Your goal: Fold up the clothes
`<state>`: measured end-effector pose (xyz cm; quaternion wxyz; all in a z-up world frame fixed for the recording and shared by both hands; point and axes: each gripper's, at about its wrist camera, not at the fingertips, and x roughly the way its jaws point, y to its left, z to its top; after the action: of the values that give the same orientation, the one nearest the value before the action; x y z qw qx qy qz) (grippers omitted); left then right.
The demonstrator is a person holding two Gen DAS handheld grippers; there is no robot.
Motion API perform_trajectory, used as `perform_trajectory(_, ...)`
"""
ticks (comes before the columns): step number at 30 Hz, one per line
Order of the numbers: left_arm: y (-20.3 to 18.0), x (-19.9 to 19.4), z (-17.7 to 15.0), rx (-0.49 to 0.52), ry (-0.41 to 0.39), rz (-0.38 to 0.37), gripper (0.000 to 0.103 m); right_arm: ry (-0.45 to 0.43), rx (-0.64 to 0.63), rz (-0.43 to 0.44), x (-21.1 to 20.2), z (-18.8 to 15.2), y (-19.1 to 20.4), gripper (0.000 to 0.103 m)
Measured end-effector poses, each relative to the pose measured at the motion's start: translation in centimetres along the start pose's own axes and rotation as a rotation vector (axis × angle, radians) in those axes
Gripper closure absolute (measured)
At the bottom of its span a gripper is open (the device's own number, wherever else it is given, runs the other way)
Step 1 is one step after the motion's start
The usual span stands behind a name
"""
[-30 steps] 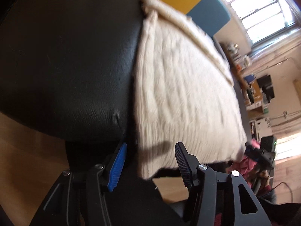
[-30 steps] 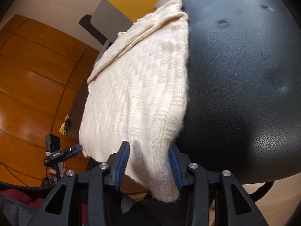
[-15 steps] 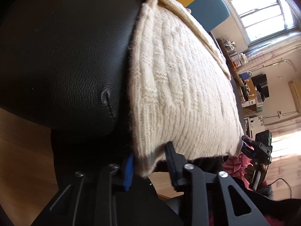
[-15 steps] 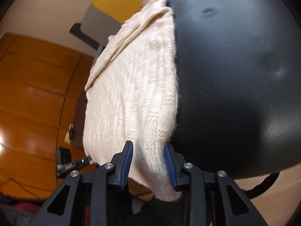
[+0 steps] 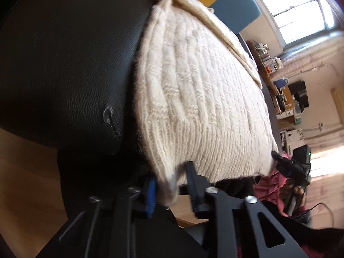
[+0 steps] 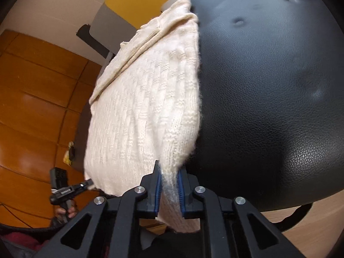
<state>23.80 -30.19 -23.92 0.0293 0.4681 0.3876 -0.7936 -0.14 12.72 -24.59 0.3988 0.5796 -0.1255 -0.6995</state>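
A sunlit window (image 5: pixel 301 10) brightens pale walls above the wooden floor (image 6: pixel 32 99).

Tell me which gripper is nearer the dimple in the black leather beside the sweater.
Left. The left gripper, shut on the sweater hem corner, sits beside the dimple; the right gripper is closing on the opposite corner.

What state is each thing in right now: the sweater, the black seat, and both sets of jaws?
Cream sweater: laid flat on the seat, hem hanging over the near edge.
Black leather seat: half covered by the sweater.
Left gripper: jaws closing on one hem corner.
Right gripper: jaws closing, pinching the other corner.
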Motion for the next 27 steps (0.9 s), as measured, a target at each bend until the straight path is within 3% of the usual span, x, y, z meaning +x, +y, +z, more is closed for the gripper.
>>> perform_trajectory(4, -0.3, -1.4, 0.3, -0.004, -0.044, -0.035, 0.096, -0.007, -0.045, 0.048, -0.4, 0.2, 1.6, 0.091)
perform_trajectory(7, -0.9, -3.6, 1.1, -0.027, -0.118, -0.142, 0.096, -0.068, -0.069, 0.132, -1.3, 1.2, 2.7, 0.091)
perform_trajectory(9, -1.3, -4.7, 2.1, -0.033, -0.159, -0.189, 0.096, -0.087, -0.086, 0.132, -1.5, 2.0, 3.3, 0.091)
perform_trajectory(14, -3.5, -6.9, 5.2, 0.013, -0.224, -0.259, 0.096, -0.153, -0.090, 0.188, -3.0, 4.3, 4.3, 0.092)
perform_trajectory(21, -6.1, -9.0, 11.5, 0.027, -0.332, -0.395, 0.096, -0.266, -0.090, 0.256, -4.6, 9.5, 6.4, 0.092)
perform_trajectory(27, -7.4, -9.0, 18.3, 0.052, -0.383, -0.382, 0.096, -0.344, -0.057, 0.270, -4.0, 16.0, 6.6, 0.093)
